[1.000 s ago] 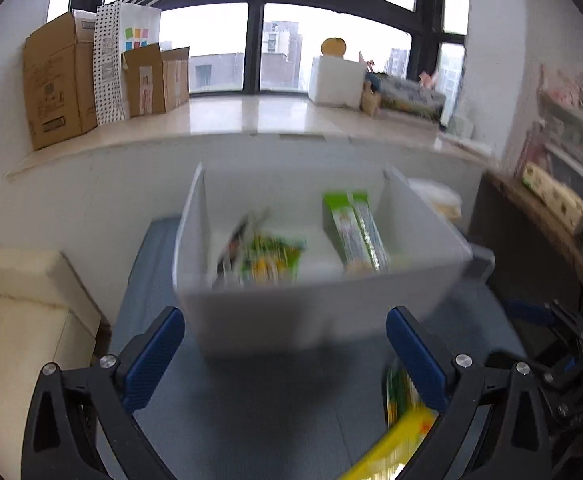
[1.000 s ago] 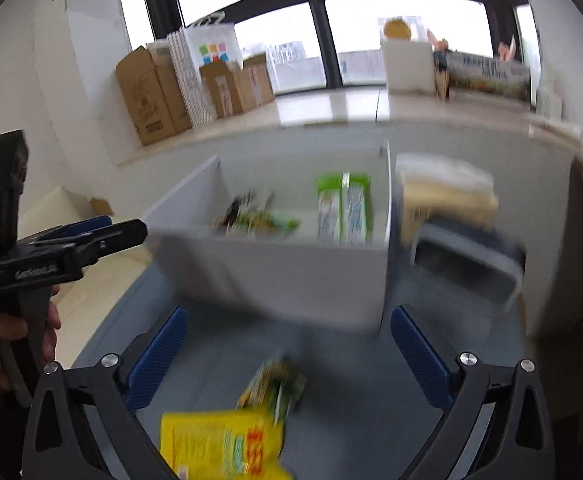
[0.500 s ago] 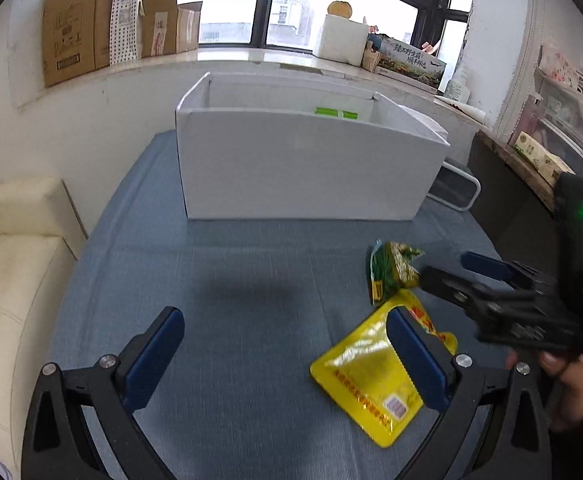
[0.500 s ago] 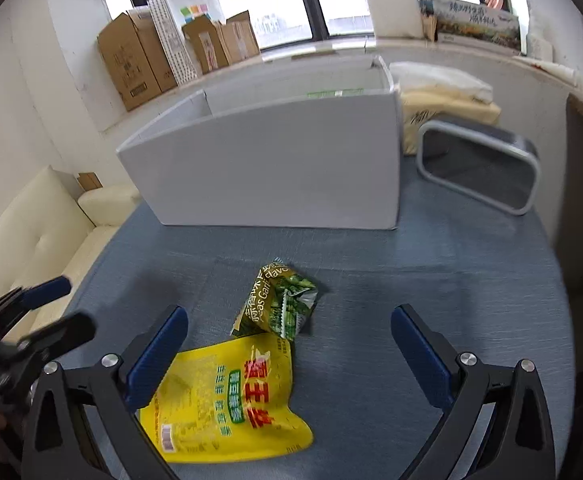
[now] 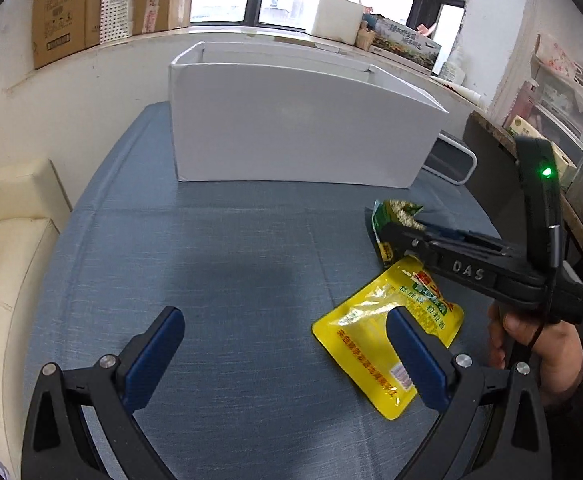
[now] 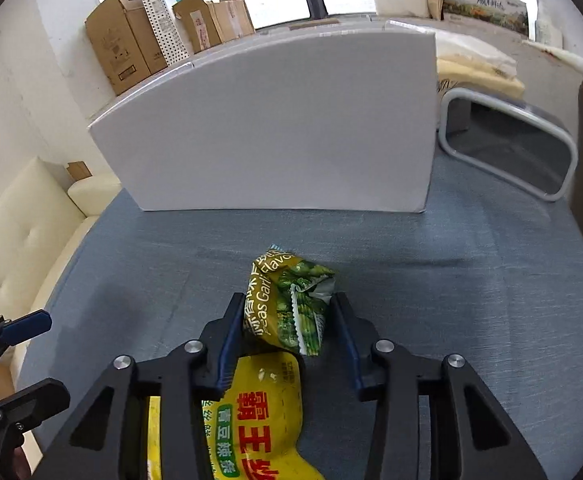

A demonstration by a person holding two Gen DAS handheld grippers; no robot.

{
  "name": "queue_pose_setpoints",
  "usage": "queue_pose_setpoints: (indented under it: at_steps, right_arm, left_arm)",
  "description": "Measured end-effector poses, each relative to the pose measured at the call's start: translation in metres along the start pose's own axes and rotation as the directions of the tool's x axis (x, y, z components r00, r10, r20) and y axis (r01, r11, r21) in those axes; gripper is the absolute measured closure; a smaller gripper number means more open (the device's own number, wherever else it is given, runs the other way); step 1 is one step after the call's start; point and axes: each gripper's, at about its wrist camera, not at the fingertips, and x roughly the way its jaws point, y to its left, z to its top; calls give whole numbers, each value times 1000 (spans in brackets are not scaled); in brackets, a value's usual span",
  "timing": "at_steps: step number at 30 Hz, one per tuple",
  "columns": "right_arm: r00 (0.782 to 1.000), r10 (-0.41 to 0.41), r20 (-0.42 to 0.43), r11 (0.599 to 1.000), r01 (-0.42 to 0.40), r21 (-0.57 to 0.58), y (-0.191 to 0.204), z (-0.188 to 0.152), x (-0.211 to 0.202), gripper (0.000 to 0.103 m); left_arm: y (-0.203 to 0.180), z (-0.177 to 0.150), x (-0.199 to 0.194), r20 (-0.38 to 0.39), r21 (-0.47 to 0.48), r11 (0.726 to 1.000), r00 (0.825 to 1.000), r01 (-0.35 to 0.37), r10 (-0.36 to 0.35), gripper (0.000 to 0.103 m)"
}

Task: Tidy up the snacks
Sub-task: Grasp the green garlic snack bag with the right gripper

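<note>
A green pea snack bag (image 6: 291, 304) lies on the blue tablecloth, and my right gripper (image 6: 289, 316) has closed its fingers against both sides of it. The bag also shows in the left wrist view (image 5: 395, 216), partly hidden by the right gripper (image 5: 387, 234). A yellow snack pouch (image 5: 387, 340) lies flat just in front of the bag; it also shows in the right wrist view (image 6: 259, 412) under my right gripper. My left gripper (image 5: 283, 340) is open and empty above the cloth, left of the pouch. A white box (image 5: 291, 128) stands behind; its inside is hidden.
A grey-rimmed tray (image 6: 511, 148) leans right of the white box (image 6: 275, 128). A cream sofa (image 5: 7, 248) lies left of the table. Cardboard boxes (image 5: 63, 8) stand on the windowsill. Shelves with goods (image 5: 559, 112) are at the right.
Both grippers have dropped lower and nearer the table. My right gripper has moved forward over the yellow pouch and closed from wide open onto the green bag.
</note>
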Motion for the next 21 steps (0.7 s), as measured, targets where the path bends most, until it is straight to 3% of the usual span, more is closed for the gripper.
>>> queue_pose_setpoints:
  at_steps: [5,9,13,16,19,21]
  right_arm:
    - [998,15,61,1000,-16,13,-7,1,-27,58]
    - [994,21,103,1000,-23,22,-17,-4,-59,58]
    - [990,33,135,999,-38,37,-31,-17,-95,58]
    - [988,39,149,998,-46,44,-39,-28,-119,58]
    - [985,43,170,997,-54,60,-45,-45,-142,58]
    - [982,49,182,995,-64,81,-46,-57,-153,58]
  left_arm:
    - [-15,2,6,-21,60,998,1000,21,-19,0]
    - [-44,3,18,-74,211,973,994,96,-82,0]
    - [-75,2,32,-127,412,892,982,184,-143,0]
    - [-88,3,48,-234,501,812,950,300,-207,0]
    - [-98,3,61,-253,585,763,956,274,-148,0]
    - [-101,6,68,-278,582,755,946,302,-164,0]
